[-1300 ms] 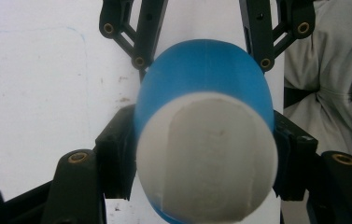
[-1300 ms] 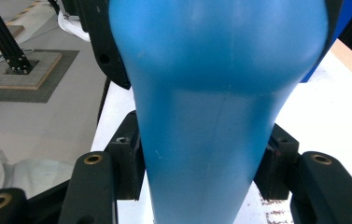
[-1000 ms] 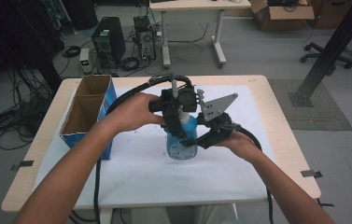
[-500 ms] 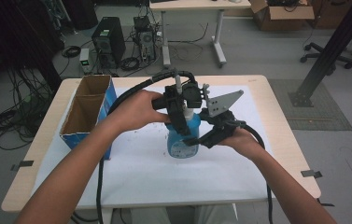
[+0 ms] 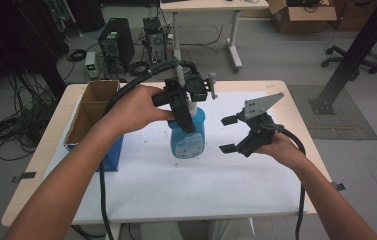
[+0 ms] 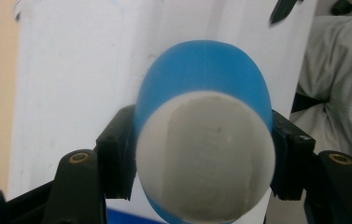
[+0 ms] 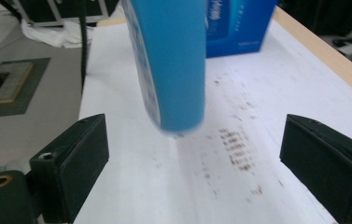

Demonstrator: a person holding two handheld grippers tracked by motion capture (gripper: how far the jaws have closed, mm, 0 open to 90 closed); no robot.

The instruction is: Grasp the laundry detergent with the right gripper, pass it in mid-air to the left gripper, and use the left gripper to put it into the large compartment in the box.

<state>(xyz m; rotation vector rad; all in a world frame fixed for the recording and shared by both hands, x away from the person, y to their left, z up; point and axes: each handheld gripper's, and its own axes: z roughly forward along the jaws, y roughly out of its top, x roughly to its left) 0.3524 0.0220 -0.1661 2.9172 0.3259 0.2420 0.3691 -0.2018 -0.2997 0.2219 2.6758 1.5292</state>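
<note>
Mid-table, over the white paper sheet (image 5: pixel 186 190), the blue plastic bottle with a white cap (image 5: pixel 188 132) hangs upright in the left gripper (image 5: pixel 185 107), its base near the sheet; whether it touches I cannot tell from above. Left gripper view: both black pads clamped on the bottle's sides just below the cap (image 6: pixel 206 154), jaws fully closed on it, firm hold. Right gripper view shows the bottle base (image 7: pixel 178 119) looking clear of the paper, blurred, so likely lifted.

Right gripper (image 5: pixel 230 134) sits beside the bottle, apart from it, jaws spread wide with nothing between them; they have just been opening, so my read is it has let go and handed the load to the left.

Open blue cardboard box (image 5: pixel 93 112) stands at the table's left edge, beyond the left forearm, well apart from the bottle.

Judgement: pickup and handover done. Left to do: carry the bottle to wherever it goes, probably that box, and release. Right hand idle.
</note>
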